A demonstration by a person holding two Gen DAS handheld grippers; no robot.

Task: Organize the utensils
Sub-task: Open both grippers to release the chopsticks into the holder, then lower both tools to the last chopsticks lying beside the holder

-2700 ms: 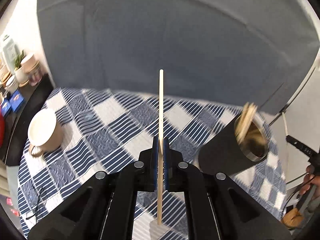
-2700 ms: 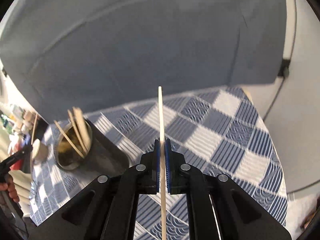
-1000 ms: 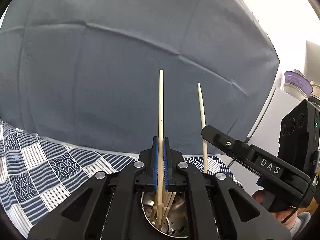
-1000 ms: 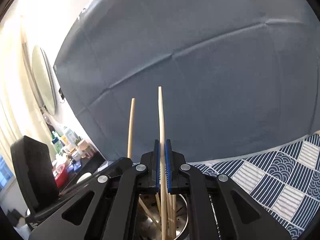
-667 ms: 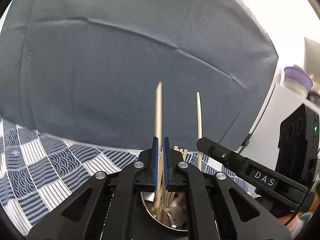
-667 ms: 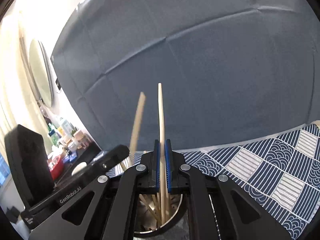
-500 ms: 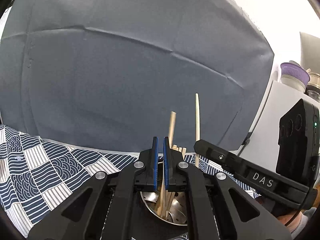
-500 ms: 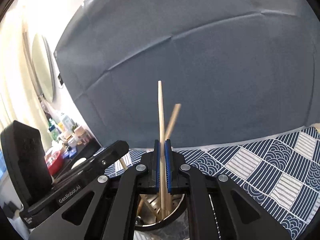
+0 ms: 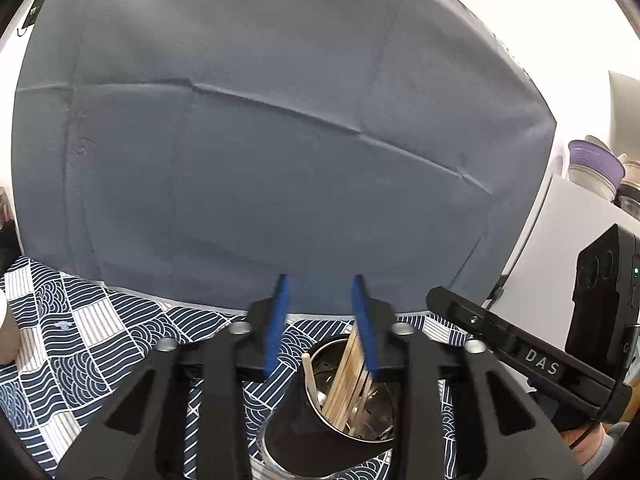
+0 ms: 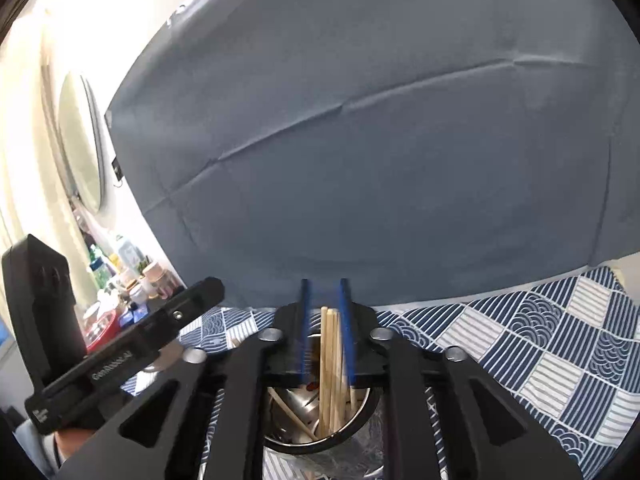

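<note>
Chopsticks (image 10: 330, 364) stand in the holder (image 10: 362, 420); left tool (image 9: 320, 320) and right tool (image 10: 324, 330) are opening, gripping nothing

Black right gripper (image 10: 324, 300) with blue pads, jaws opening, gripping nothing, pale wooden chopsticks (image 10: 332, 364) standing behind them in a round steel-lined holder (image 10: 362, 420), black left gripper (image 10: 132, 352) at lower left, blue-and-white patterned tablecloth (image 10: 540, 340), grey fabric backdrop (image 10: 380, 140)

The blue pads (image 9: 280, 312) of both black two-finger grippers smear with motion blur, and the dark cylindrical metal-lined holder (image 9: 320, 440) is cut off by each picture's bottom edge.
</note>
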